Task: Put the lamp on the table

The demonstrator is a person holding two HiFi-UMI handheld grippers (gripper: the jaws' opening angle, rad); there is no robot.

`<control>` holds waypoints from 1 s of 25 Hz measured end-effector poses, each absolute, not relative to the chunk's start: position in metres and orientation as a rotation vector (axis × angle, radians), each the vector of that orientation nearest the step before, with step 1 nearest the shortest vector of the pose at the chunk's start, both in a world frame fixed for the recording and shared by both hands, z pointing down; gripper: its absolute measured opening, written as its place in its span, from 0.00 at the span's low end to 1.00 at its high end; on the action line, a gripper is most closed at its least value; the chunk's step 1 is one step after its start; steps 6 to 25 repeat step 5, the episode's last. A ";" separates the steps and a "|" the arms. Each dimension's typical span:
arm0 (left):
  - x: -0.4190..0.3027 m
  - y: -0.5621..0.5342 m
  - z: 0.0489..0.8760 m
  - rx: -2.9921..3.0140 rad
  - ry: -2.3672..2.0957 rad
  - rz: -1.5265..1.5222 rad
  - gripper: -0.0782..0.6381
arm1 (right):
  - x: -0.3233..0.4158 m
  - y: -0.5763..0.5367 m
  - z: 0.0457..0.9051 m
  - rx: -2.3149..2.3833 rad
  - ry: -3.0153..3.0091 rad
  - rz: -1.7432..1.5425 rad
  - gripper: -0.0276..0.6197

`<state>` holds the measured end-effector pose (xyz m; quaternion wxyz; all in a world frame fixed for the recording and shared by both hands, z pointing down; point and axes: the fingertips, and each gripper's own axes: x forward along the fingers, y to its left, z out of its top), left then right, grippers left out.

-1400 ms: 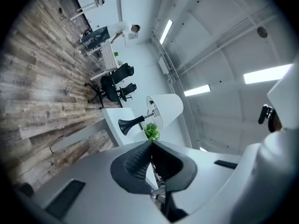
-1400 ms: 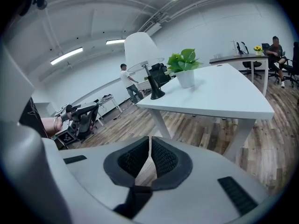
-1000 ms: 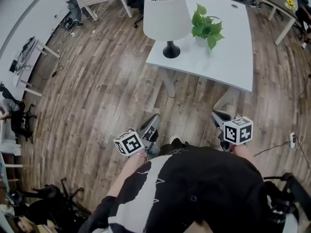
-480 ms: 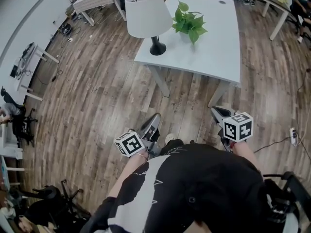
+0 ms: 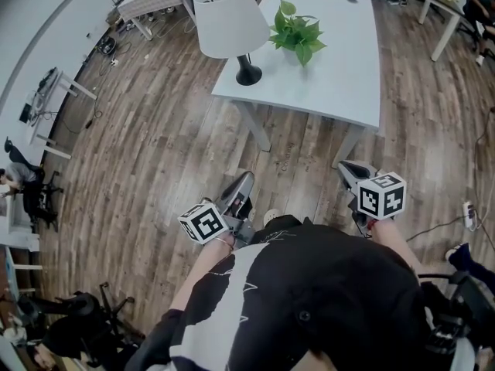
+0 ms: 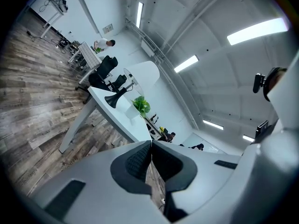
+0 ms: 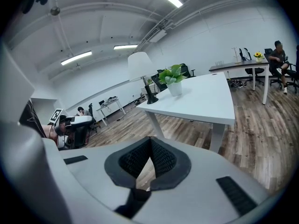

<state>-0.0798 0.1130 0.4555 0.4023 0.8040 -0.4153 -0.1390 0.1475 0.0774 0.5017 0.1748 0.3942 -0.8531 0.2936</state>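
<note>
Fingertips (image 6: 136,161) of the left gripper (image 6: 151,143) are pressed shut against each other, with nothing caught between the two dark ribbed pads. The right gripper (image 7: 150,140) is the same: its two pads (image 7: 162,158) meet at the tip and grasp nothing. From the head view the two grippers, left (image 5: 244,179) and right (image 5: 347,168), hang side by side over the wooden floor (image 5: 155,145). Each carries one marker cube, (image 5: 203,222) and (image 5: 380,195), on the end away from its tips.

Ahead of both pairs of fingertips, and well apart from them, stands one white table (image 5: 340,83). One lamp (image 5: 230,20) stands upright on it, its black base planted near the table corner that lies beyond the left gripper's tips. It has one white shade on a dark stem. Just beside the lamp, on the side towards the right gripper, sits one potted plant (image 5: 295,31) in a white pot, apart from the lamp's base.

Seen along the right gripper's fingers, the lamp (image 7: 140,66) and the plant (image 7: 172,76) rise above the tips on the table's (image 7: 205,101) far end. Farther off to the right, one seated person (image 7: 279,55) is at a second desk (image 7: 238,67).
</note>
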 end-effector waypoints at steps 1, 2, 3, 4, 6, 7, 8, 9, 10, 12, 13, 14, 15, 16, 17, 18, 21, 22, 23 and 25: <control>-0.079 0.113 0.455 2.037 -1.051 -0.349 0.13 | 0.148 0.077 0.503 1.119 -2.417 0.835 0.07; -0.079 0.113 0.456 2.041 -1.052 -0.347 0.13 | 0.149 0.077 0.504 1.120 -2.416 0.836 0.07; -0.078 0.113 0.456 2.043 -1.053 -0.347 0.13 | 0.150 0.077 0.505 1.122 -2.415 0.838 0.07; -0.078 0.112 0.456 2.043 -1.055 -0.348 0.13 | 0.151 0.076 0.506 1.123 -2.414 0.840 0.07; -0.078 0.111 0.455 2.044 -1.057 -0.349 0.13 | 0.152 0.076 0.507 1.124 -2.414 0.842 0.07; -0.078 0.111 0.455 2.044 -1.057 -0.349 0.13 | 0.152 0.076 0.507 1.124 -2.414 0.842 0.07; -0.078 0.111 0.455 2.044 -1.057 -0.349 0.13 | 0.152 0.076 0.507 1.124 -2.414 0.842 0.07; -0.078 0.111 0.455 2.044 -1.057 -0.349 0.13 | 0.152 0.076 0.507 1.124 -2.414 0.842 0.07; -0.078 0.111 0.455 2.044 -1.057 -0.349 0.13 | 0.152 0.076 0.507 1.124 -2.414 0.842 0.07; -0.078 0.111 0.455 2.044 -1.057 -0.349 0.13 | 0.152 0.076 0.507 1.124 -2.414 0.842 0.07; -0.078 0.111 0.455 2.044 -1.057 -0.349 0.13 | 0.152 0.076 0.507 1.124 -2.414 0.842 0.07; -0.078 0.111 0.455 2.044 -1.057 -0.349 0.13 | 0.152 0.076 0.507 1.124 -2.414 0.842 0.07; -0.078 0.111 0.455 2.044 -1.057 -0.349 0.13 | 0.152 0.076 0.507 1.124 -2.414 0.842 0.07; -0.078 0.111 0.455 2.044 -1.057 -0.349 0.13 | 0.152 0.076 0.507 1.124 -2.414 0.842 0.07; -0.078 0.111 0.455 2.044 -1.057 -0.349 0.13 | 0.152 0.076 0.507 1.124 -2.414 0.842 0.07; -0.078 0.111 0.455 2.044 -1.057 -0.349 0.13 | 0.152 0.076 0.507 1.124 -2.414 0.842 0.07; -0.078 0.111 0.455 2.044 -1.057 -0.349 0.13 | 0.152 0.076 0.507 1.124 -2.414 0.842 0.07; -0.078 0.111 0.455 2.044 -1.057 -0.349 0.13 | 0.152 0.076 0.507 1.124 -2.414 0.842 0.07; -0.078 0.111 0.455 2.044 -1.057 -0.349 0.13 | 0.152 0.076 0.507 1.124 -2.414 0.842 0.07; -0.078 0.111 0.455 2.044 -1.057 -0.349 0.13 | 0.152 0.076 0.507 1.124 -2.414 0.842 0.07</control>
